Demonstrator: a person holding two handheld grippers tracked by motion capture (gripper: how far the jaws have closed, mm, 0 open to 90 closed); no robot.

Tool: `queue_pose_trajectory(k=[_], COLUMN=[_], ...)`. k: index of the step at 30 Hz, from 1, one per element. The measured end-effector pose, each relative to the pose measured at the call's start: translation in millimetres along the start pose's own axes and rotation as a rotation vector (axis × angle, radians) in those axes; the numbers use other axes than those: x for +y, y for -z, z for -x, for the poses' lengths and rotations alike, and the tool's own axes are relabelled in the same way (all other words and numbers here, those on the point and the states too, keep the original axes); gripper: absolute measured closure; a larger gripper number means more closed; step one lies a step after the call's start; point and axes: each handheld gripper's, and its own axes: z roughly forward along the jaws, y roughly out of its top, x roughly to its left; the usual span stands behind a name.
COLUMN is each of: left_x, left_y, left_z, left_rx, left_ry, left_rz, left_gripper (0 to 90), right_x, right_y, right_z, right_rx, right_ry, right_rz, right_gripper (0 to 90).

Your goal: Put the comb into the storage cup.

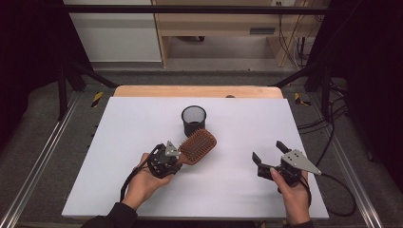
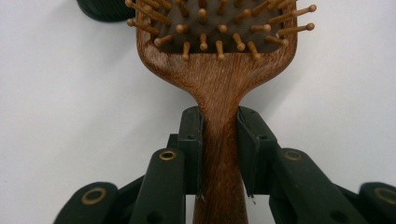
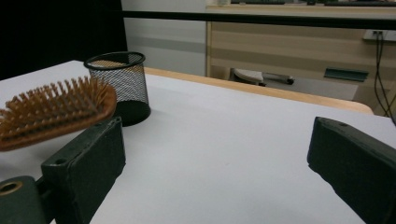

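Hairbrush [image 1: 196, 146]: wooden paddle brush, bristle side up, near the middle of the table and a touch left, held by its handle — the head points far and right, toward the cup.
Brush handle, close up: in the left gripper view the brown handle [image 2: 219, 140] runs straight up between the two black jaws, and the pads press on it from both sides just below where the head widens.
Left gripper [image 1: 164, 160]: clamped on that handle, jaws drawn in narrow around the wood; the person's left hand [image 1: 142, 183] cups the gripper body from the near side.
Brush height: in the right gripper view the brush head [image 3: 56, 114] hangs clear of the white surface, tilted a little, bristles facing up.
Mesh cup [image 1: 194, 119]: black wire pen cup, upright, just beyond the far end of the brush head — close by it; whether the two touch I cannot tell from above.
Cup from the side: in the right gripper view the cup [image 3: 119, 86] stands behind the brush head, its open rim level.
Right gripper [image 1: 268, 153]: near right of the table, well apart from the brush, jaws spread wide with nothing between them, only bare table.
Right hand [image 1: 293, 194]: grips the gripper body from the near edge, cable trailing off to the right.
Table [image 1: 142, 118]: white sheet over a wooden top, the wood showing along the far edge.
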Motion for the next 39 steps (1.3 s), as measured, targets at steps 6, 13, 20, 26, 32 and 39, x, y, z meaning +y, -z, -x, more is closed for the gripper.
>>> queue_pose_trajectory(k=[6,13,20,26,32,39], left_x=[-6.0,-16.7,-28.8,-30.9,-34.8,-37.1], left_y=[6.6,10.9,14.1,21.2,29.9,33.2], left_z=[2.4,0.6,-4.4,-3.7,-0.1,3.6], left_rx=[0.026,0.043,0.054,0.071,0.075,0.084], left_ry=[0.001,0.024,0.047,0.068,0.071,0.078], left_rz=[0.106,0.232,0.299,0.343,0.396,0.429], left_gripper=[72.9,72.9,72.9,72.9,73.0,73.0], right_x=[0.6,2.5,4.4,6.5,12.0,27.5], right_y=[-0.6,-3.8,-15.0,-29.5,-45.2,-56.9], right_z=[-4.7,-17.8,-39.2,-65.1,-85.7,-96.5], right_rx=[0.04,0.14,0.236,0.301,0.334,0.385], right_ry=[-0.036,-0.152,-0.199,-0.185,-0.172,-0.218], right_rz=[0.004,0.023,0.008,-0.021,-0.063,-0.066], right_gripper=[4.6,4.8,5.2,4.8,6.0,6.8])
